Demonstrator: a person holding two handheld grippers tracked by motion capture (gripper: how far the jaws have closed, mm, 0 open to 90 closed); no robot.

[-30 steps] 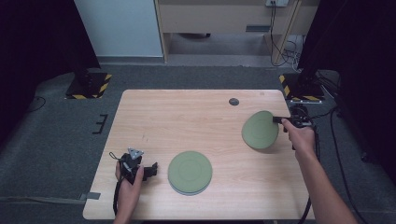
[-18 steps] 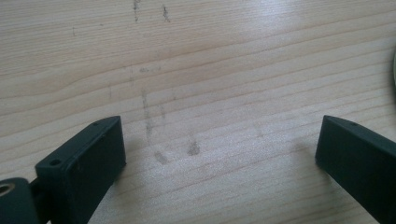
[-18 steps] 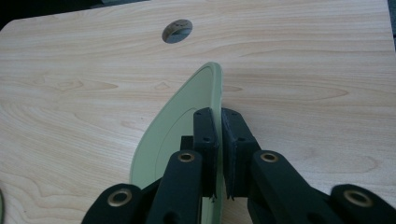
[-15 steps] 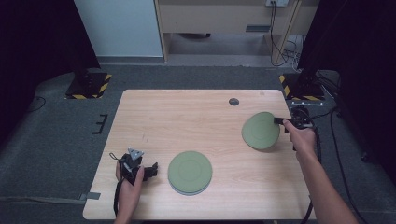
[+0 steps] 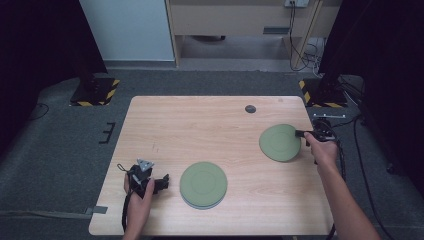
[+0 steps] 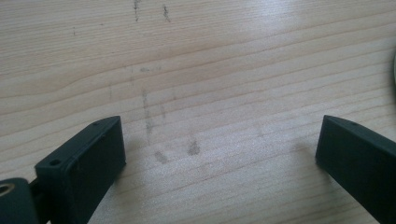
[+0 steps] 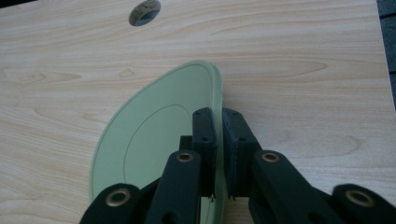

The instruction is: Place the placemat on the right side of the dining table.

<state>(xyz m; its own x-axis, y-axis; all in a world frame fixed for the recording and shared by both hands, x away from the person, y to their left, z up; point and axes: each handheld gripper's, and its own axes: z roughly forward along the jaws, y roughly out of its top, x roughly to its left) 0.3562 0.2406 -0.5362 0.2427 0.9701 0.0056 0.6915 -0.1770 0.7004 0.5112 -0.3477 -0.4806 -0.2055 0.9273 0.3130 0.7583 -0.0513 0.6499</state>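
Right gripper [image 7: 218, 154] clamps the green plate [image 5: 280, 142] by its rim, now lowered nearer the table [image 5: 200, 125]; left gripper [image 6: 219, 154] open, idle.

A lab or test room: a lone wooden table [image 5: 200, 120] on grey carpet, black curtains [image 5: 35, 60] either side, hazard-striped stand feet [image 5: 95, 92], loose cables [image 5: 305, 47] at upper right.

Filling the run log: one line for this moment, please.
right tongs: shut on plate rim | left tongs: open, on table | plate stack: untouched
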